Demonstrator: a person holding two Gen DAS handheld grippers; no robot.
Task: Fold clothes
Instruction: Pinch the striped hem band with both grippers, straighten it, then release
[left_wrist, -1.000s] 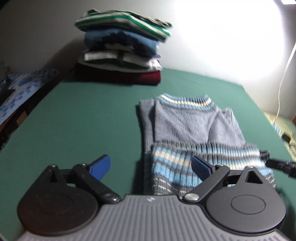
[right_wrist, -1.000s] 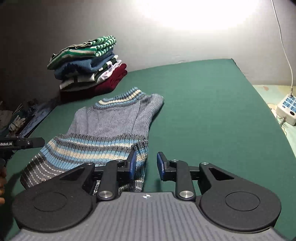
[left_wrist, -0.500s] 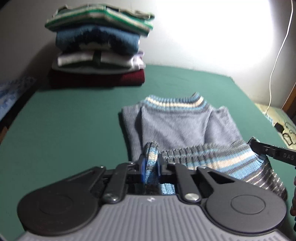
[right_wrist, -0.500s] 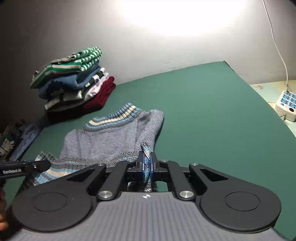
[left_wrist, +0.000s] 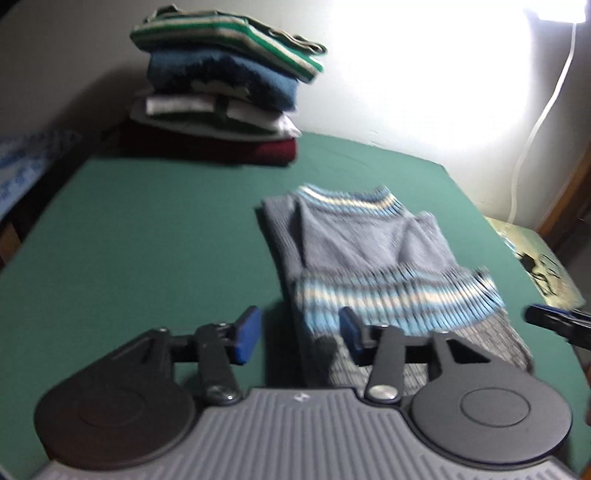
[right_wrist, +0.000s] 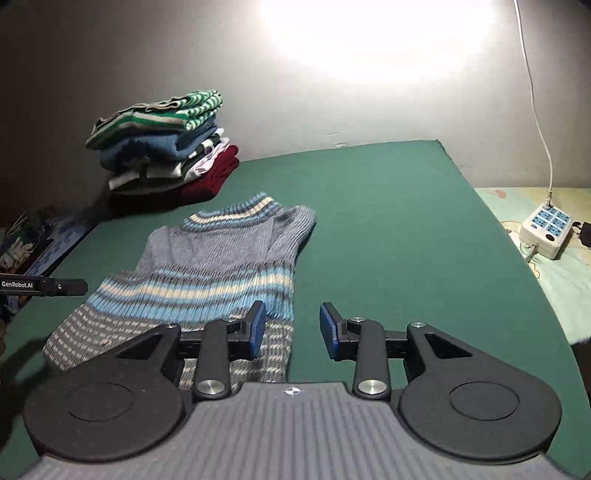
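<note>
A grey knit sweater with blue and cream stripes lies on the green table, its striped hem folded up over the body. It also shows in the right wrist view. My left gripper is open and empty at the fold's near left corner. My right gripper is open and empty at the fold's near right corner, its left fingertip over the cloth. The right gripper's tip shows in the left wrist view, and the left gripper's tip shows in the right wrist view.
A stack of folded clothes stands at the table's far left corner, against the wall; it also shows in the right wrist view. A white power strip with a cord lies off the table's right edge.
Both grippers were shut on the sweater's striped hem half a second ago. Both have now opened and let it go, and the fold lies flat on the body.
</note>
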